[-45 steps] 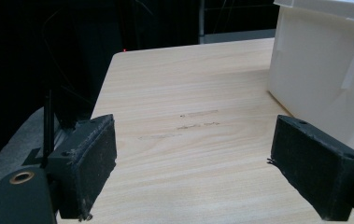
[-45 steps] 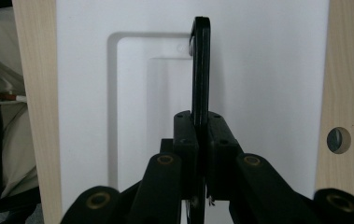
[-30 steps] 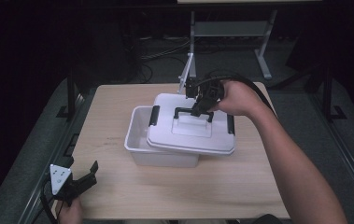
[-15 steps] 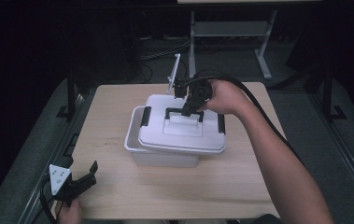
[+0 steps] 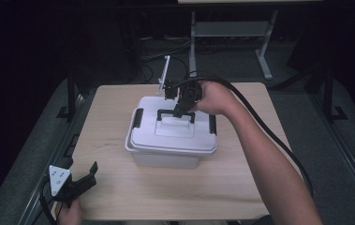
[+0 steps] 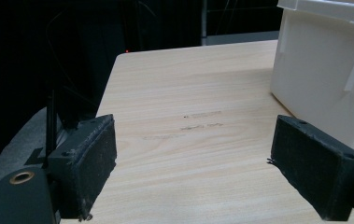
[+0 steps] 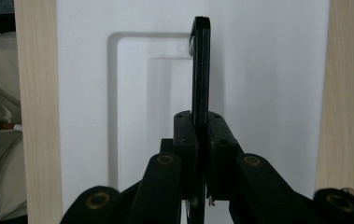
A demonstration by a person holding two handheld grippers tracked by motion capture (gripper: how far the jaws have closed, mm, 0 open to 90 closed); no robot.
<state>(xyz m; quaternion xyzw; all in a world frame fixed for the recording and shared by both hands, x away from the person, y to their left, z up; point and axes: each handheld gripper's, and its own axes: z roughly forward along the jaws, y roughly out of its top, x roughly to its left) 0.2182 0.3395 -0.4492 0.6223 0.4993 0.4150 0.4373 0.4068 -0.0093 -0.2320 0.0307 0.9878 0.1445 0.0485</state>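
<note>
Your white storage box (image 5: 166,157) sits mid-table (image 5: 240,187), its lid (image 5: 175,133) resting on top. Your right gripper (image 5: 183,108) is clamped onto the black lid handle (image 7: 201,65). Your left gripper (image 5: 84,180) hovers released at the near-left corner.

- The right gripper (image 7: 201,140) is clamped on a thin black handle (image 7: 201,70) (seen edge-on), jaws pressed to either side.
- Beneath lies a white lid (image 7: 268,84) with a recessed panel.
- Pale wooden counter (image 7: 350,93) flanks both edges.
</note>
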